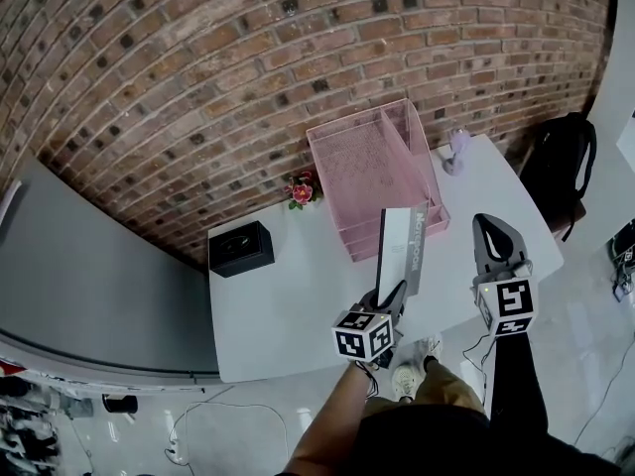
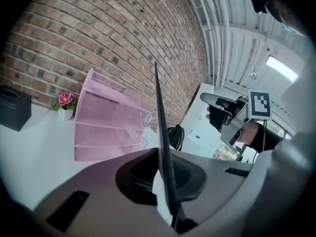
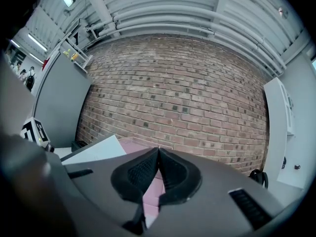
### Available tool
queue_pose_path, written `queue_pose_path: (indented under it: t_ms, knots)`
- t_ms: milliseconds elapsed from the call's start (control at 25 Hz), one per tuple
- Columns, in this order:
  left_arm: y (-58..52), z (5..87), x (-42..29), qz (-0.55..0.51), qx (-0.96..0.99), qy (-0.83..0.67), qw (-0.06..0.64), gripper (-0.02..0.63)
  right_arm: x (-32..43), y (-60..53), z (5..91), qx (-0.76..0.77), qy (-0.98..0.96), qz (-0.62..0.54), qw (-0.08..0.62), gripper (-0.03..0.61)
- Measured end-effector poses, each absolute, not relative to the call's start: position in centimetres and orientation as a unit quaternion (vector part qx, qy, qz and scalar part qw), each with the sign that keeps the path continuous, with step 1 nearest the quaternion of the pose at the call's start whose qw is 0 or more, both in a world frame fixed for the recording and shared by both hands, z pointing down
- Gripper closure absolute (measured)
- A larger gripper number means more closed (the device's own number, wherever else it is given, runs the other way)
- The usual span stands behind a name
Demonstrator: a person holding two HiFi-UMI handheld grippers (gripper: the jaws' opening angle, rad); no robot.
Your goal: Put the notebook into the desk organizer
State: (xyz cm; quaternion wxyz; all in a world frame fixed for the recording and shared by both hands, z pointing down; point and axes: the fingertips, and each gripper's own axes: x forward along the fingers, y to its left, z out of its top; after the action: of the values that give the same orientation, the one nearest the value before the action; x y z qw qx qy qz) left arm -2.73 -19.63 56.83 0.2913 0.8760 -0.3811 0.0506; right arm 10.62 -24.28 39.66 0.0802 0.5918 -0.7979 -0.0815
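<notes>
The notebook (image 1: 402, 251) is held upright above the worktop (image 1: 288, 305), pinched by its lower edge in the closed left hand-held gripper (image 1: 394, 294). The pink desk organizer (image 1: 412, 147) lies at 12 o'clock. The right hand-held gripper (image 1: 488, 228), at 3 o'clock, is closed on nothing. The notebook would best be laid flat and squared to a tray opening before being slid in.

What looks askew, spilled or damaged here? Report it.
Nothing stands out. The notebook stands on edge only because the left gripper clamps it over the table, not yet in the pink desk organizer, which looks undamaged. The right gripper is shut on nothing.
</notes>
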Motion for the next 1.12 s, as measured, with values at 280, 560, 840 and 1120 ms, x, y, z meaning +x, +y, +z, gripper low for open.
queue_pose_path:
  t_ms: [280,560,840,1120]
  knots:
    - [-18.9,59.7,-2.2,0.053,0.865,-0.370,0.336,0.594,10.8,-24.3,40.2,0.590,-0.799,-0.079,0.088,0.556]
    - [-18.3,62.5,-0.9,0.055,0.849,-0.346,0.396,0.594,11.5,-24.8,40.1,0.588,-0.800,-0.081,0.090,0.555]
    - [-19.6,61.9,-0.7,0.009,0.830,-0.340,0.441,0.594,11.8,-25.8,39.9,0.582,-0.804,-0.085,0.088,0.557]
    - [-20.5,62.4,-0.5,-0.047,0.800,-0.324,0.502,0.594,12.2,-26.8,39.7,0.581,-0.804,-0.088,0.090,0.556]
